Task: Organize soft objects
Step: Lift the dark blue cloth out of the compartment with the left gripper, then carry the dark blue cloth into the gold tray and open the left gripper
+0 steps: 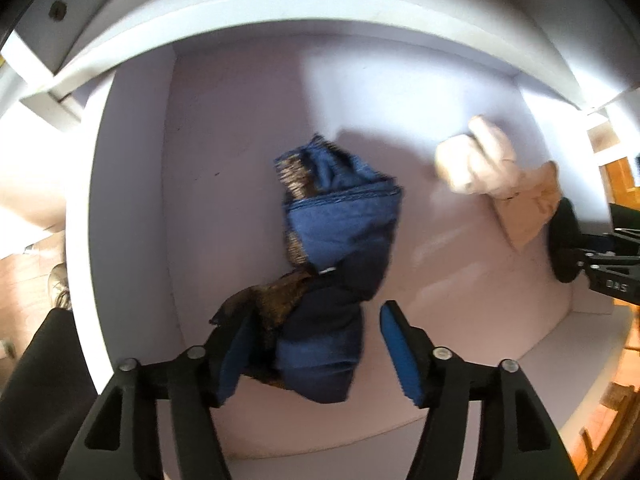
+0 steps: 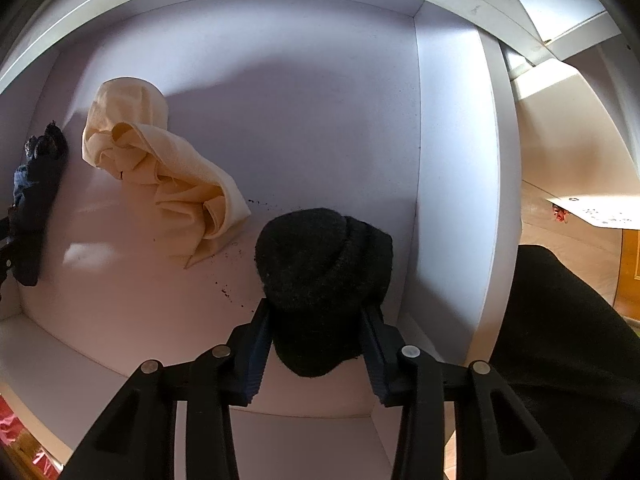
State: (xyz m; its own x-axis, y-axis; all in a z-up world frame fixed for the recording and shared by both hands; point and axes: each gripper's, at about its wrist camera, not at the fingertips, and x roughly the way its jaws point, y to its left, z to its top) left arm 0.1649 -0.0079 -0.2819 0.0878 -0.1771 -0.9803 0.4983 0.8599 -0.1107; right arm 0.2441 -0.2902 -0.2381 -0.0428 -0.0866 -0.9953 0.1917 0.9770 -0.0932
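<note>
A rolled blue cloth [image 1: 340, 232] with brown-gold parts lies in the middle of a white drawer [image 1: 200, 160]. My left gripper [image 1: 314, 316] stands open around its near end. The left pad [image 1: 232, 360] touches the fabric, while the right pad [image 1: 400, 356] is apart from it. My right gripper [image 2: 316, 306] is shut on a black woolly roll [image 2: 320, 264], which rests on the drawer floor [image 2: 320, 100] near the right wall. A crumpled cream cloth [image 2: 168, 168] lies between the two; it also shows in the left wrist view as the cream cloth [image 1: 480, 168].
Drawer walls [image 2: 456, 200] close in all sides. Small dark crumbs [image 2: 226, 292] dot the floor beside the black roll. A dark sleeve [image 2: 560, 360] hangs outside the right wall. Wooden flooring [image 1: 24, 268] shows beyond the drawer.
</note>
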